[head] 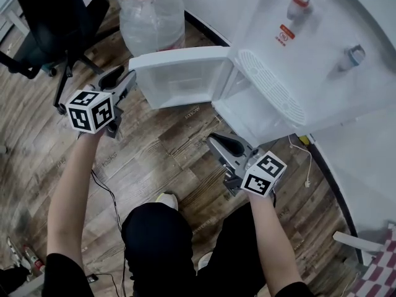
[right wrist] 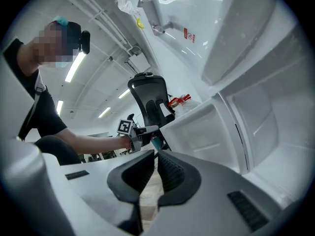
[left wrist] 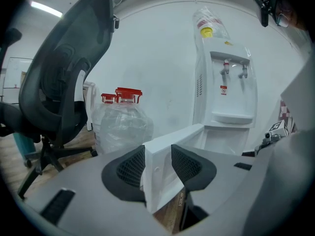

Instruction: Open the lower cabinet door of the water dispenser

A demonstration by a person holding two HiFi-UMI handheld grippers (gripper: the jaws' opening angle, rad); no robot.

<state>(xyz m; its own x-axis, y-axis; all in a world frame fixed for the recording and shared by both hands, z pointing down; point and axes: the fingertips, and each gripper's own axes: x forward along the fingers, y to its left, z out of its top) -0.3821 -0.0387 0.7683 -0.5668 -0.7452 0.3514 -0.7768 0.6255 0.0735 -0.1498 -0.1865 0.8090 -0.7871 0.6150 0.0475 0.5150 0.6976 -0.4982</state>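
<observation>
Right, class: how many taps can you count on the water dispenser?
2. The red tap and the blue tap sit side by side on the water dispenser front, above the drip grille. None seems hidden.

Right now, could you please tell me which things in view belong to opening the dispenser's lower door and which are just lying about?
Part of the job: dispenser; door, open; left gripper, clamped on the door's edge; right gripper, shut and empty.

Lying about: chair; jug; cable; checked cloth.
</observation>
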